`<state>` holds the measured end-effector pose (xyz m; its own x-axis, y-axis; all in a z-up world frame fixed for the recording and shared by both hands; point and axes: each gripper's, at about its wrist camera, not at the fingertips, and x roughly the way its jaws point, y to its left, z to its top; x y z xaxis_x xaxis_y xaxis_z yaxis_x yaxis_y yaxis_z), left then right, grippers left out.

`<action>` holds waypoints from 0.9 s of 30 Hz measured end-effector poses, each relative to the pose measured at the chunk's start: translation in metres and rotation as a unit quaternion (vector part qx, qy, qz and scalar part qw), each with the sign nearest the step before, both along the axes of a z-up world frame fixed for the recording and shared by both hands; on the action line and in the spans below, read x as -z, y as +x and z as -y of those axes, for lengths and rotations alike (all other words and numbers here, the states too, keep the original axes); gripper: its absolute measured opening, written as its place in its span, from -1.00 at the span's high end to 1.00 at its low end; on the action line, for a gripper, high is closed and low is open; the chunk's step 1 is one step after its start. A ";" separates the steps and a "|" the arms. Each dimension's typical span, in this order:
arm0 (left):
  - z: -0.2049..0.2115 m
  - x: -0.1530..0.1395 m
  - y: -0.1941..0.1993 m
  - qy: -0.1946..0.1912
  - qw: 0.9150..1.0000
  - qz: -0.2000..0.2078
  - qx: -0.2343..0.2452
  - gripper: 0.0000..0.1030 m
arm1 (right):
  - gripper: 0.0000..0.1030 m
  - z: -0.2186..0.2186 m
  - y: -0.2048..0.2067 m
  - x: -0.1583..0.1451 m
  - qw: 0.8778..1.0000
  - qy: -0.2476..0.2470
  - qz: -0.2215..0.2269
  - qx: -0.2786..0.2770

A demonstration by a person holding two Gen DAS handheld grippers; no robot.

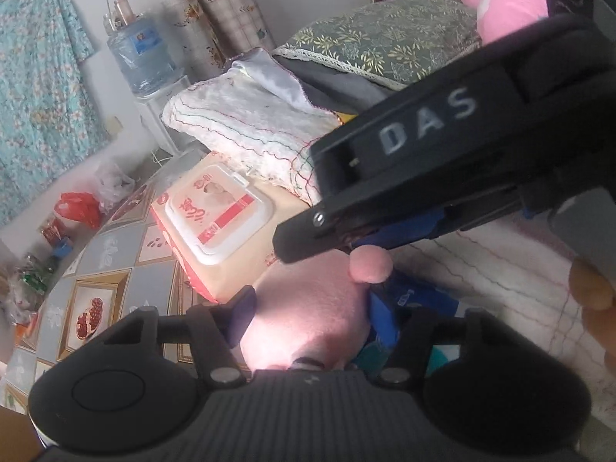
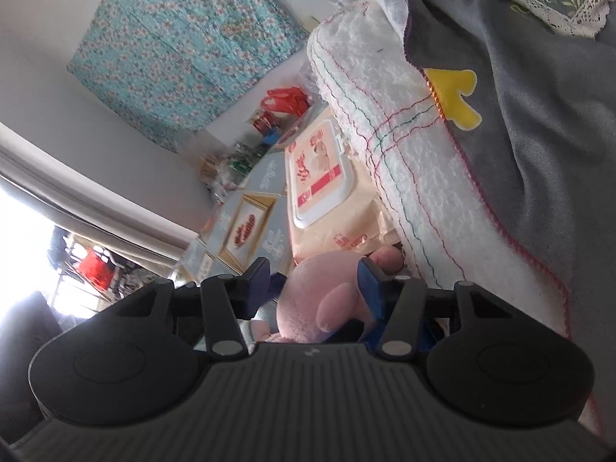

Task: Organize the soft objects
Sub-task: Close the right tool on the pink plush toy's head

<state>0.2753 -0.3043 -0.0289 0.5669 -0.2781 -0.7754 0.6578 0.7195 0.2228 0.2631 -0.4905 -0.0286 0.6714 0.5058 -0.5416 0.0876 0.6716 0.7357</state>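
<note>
A pale pink plush toy (image 1: 300, 331) (image 2: 308, 308) lies on the patterned tabletop beside a white towel. In the left wrist view it fills the gap between my left gripper's (image 1: 313, 315) fingers, and both pads press on it. My right gripper (image 1: 304, 238) crosses above it from the right, black with the letters DAS, and a pink ear (image 1: 371, 265) sticks out just under its tip. In the right wrist view the toy sits between my right gripper's (image 2: 313, 285) fingers, with the blue pad (image 2: 369, 288) against its side.
A pack of wet wipes (image 1: 219, 215) (image 2: 323, 177) lies just beyond the toy. A folded white towel (image 1: 250, 123) (image 2: 404, 154), a grey cloth (image 2: 519, 115), a floral pillow (image 1: 385, 38) and a bright pink plush (image 1: 504, 0) are piled to the right. A water jug (image 1: 142, 54) and bags (image 1: 77, 208) stand at the far edge.
</note>
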 end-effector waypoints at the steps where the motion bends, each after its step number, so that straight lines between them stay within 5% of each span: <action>1: -0.002 -0.001 0.000 -0.004 1.000 0.000 -0.001 -0.15 | 0.01 0.002 -0.001 0.000 1.000 0.006 0.003 0.003; 7: -0.022 -0.021 0.004 -0.055 0.998 -0.008 -0.023 -0.02 | 0.01 0.017 -0.009 -0.004 0.999 0.028 0.032 0.033; 12: -0.053 -0.061 0.010 -0.142 0.988 -0.013 -0.066 -0.02 | -0.01 0.024 -0.017 -0.012 0.997 0.041 0.046 0.053; 20: -0.107 -0.090 -0.009 -0.313 0.934 -0.122 -0.120 -0.03 | -0.24 0.029 -0.025 -0.009 0.991 0.113 0.031 0.056; 27: -0.124 -0.048 -0.015 -0.360 0.897 -0.204 -0.155 -0.03 | -0.15 0.015 -0.035 0.003 0.995 0.094 0.007 0.045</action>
<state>0.2600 -0.1806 0.0194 0.4134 -0.6682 -0.6185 0.3214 0.7426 -0.5876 0.2278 -0.5051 -0.0316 0.7252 0.5351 -0.4333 0.1292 0.5123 0.8490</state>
